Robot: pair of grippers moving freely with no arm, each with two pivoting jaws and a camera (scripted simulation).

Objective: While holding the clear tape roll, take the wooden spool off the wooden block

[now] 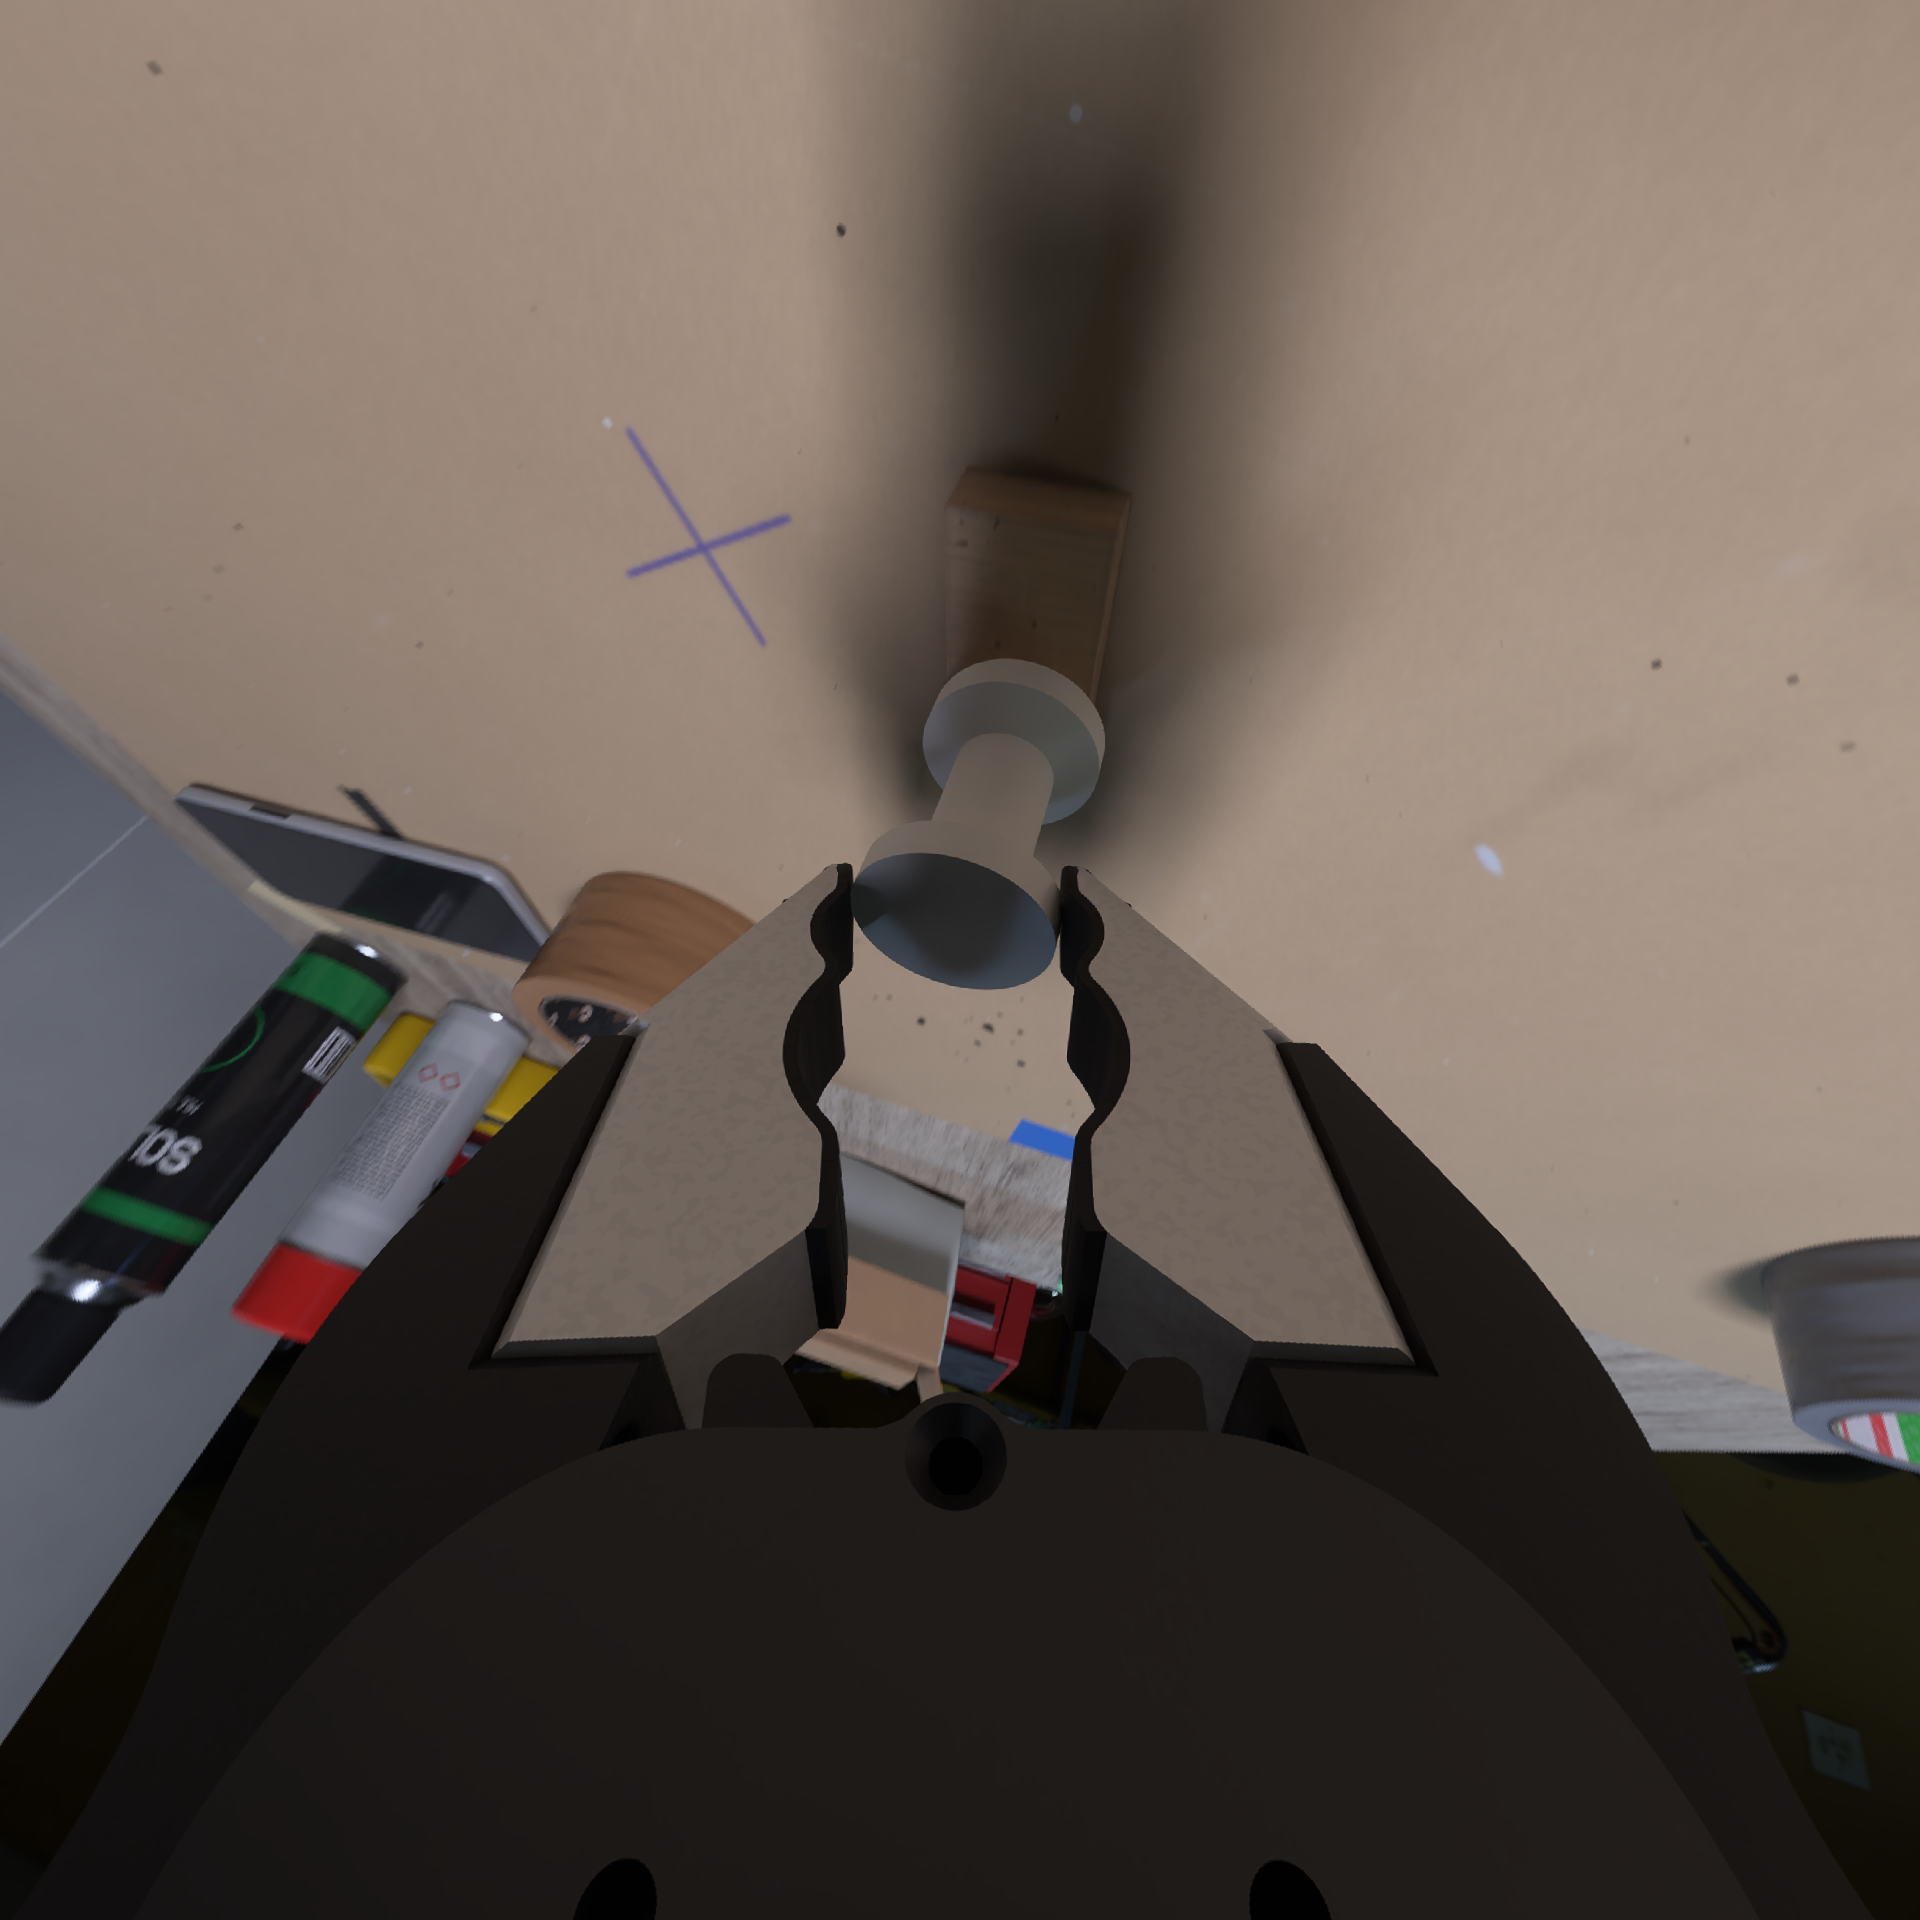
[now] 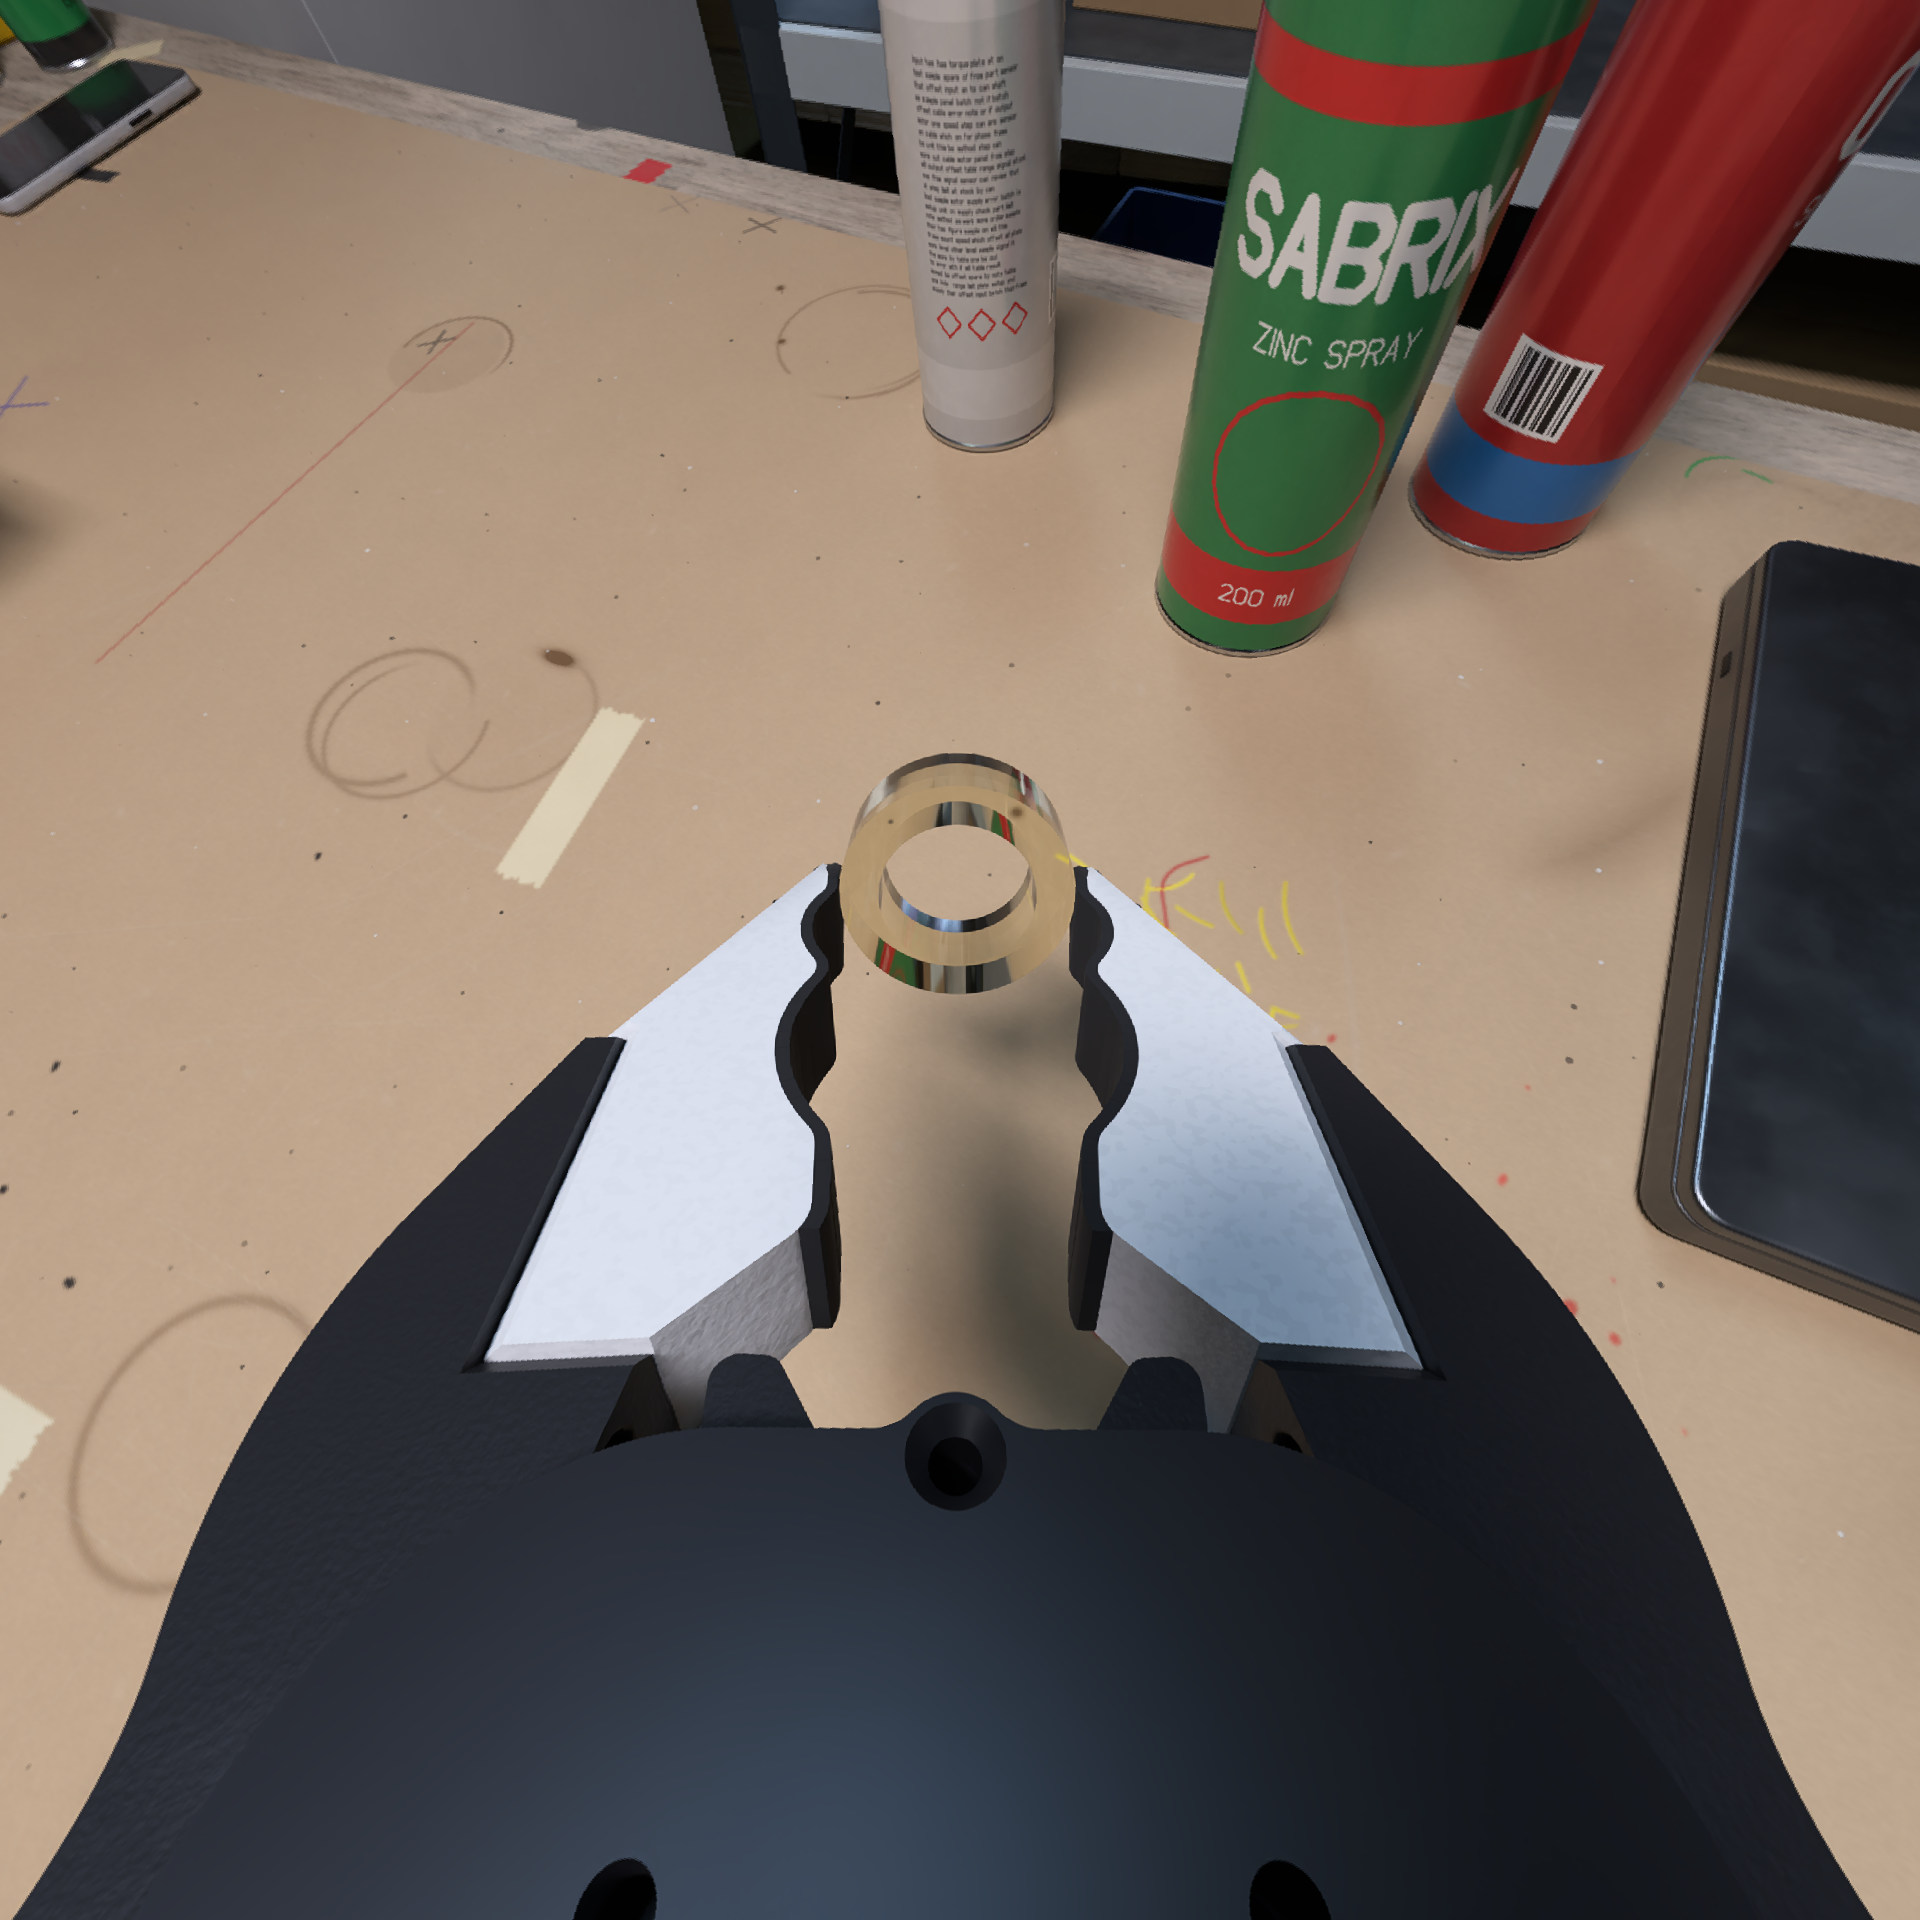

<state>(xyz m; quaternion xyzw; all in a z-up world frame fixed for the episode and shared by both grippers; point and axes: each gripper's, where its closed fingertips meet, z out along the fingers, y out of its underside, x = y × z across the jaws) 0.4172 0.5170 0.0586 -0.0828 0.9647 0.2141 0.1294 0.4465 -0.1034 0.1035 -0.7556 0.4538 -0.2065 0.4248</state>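
In the left wrist view my left gripper [image 1: 956, 896] is shut on the near flange of the pale wooden spool [image 1: 992, 821]. The spool points away from me, and its far flange overlaps the near end of the wooden block [image 1: 1039, 561], which lies on the brown table. I cannot tell whether the spool touches the block. In the right wrist view my right gripper [image 2: 956, 883] is shut on the clear tape roll [image 2: 956, 873] and holds it above the table, with the roll's hole facing me.
Left wrist view: a black-and-green can [image 1: 208, 1143], a white can with a red cap [image 1: 395, 1153], a brown tape roll [image 1: 623, 945], a phone [image 1: 353, 873] and a grey tape roll [image 1: 1849, 1340]. Right wrist view: a white can [image 2: 977, 218], a green can [image 2: 1330, 343], a red can [image 2: 1642, 301] and a dark tray [image 2: 1818, 914].
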